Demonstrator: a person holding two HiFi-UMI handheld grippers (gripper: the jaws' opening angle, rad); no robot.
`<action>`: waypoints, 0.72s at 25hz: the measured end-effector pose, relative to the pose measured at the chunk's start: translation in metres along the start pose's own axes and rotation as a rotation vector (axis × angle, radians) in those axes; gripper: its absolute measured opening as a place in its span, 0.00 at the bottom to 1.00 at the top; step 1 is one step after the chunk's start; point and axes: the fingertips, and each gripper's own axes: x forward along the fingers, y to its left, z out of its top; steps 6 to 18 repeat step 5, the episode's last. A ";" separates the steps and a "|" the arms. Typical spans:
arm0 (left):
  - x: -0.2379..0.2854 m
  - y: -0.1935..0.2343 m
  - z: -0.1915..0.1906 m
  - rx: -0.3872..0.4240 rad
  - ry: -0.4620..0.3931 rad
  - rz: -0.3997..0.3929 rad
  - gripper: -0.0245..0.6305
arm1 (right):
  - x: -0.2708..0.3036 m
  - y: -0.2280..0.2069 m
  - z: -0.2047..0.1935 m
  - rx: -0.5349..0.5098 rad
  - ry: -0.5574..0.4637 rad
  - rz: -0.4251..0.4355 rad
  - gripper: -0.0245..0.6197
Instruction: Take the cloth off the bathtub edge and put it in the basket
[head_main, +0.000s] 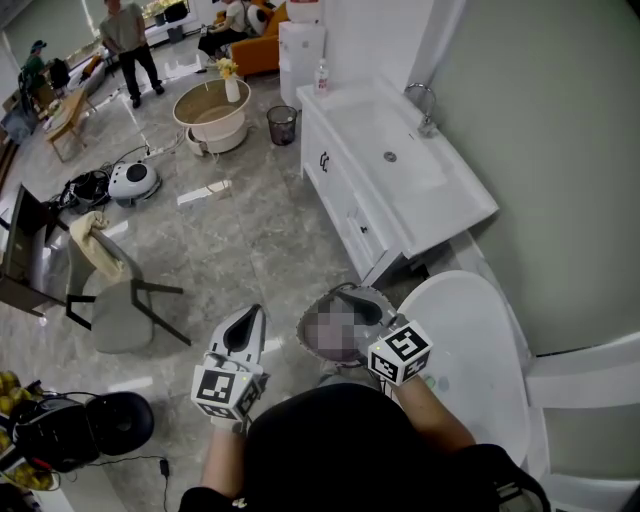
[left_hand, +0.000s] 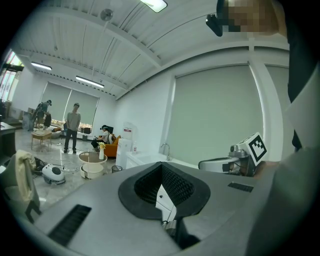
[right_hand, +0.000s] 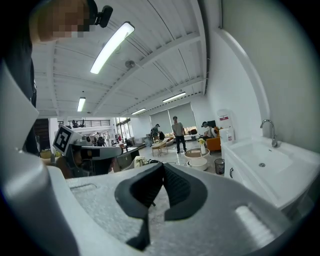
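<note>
Left tongs (left_hand: 161, 166) closed, right tongs (right_hand: 161, 167) closed, marble floor (head_main: 250, 230), vanity (head_main: 445, 190)

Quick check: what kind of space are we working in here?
Probably a mock bathroom corner inside a large open hall or lab. A white vanity sink and a white bathtub stand along the wall, while the open floor beyond holds a round table, an orange sofa and a standing person.

White vanity sink (head_main: 425, 192), dark waste bin (head_main: 282, 124), grey chair (head_main: 120, 318)
</note>
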 end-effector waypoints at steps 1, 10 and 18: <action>0.000 0.000 -0.001 -0.004 0.000 0.001 0.05 | -0.001 0.000 -0.001 -0.002 0.001 -0.002 0.03; 0.001 -0.001 -0.003 0.015 0.009 -0.011 0.05 | 0.000 0.002 -0.002 0.000 0.005 0.002 0.03; 0.001 -0.001 -0.003 0.015 0.009 -0.011 0.05 | 0.000 0.002 -0.002 0.000 0.005 0.002 0.03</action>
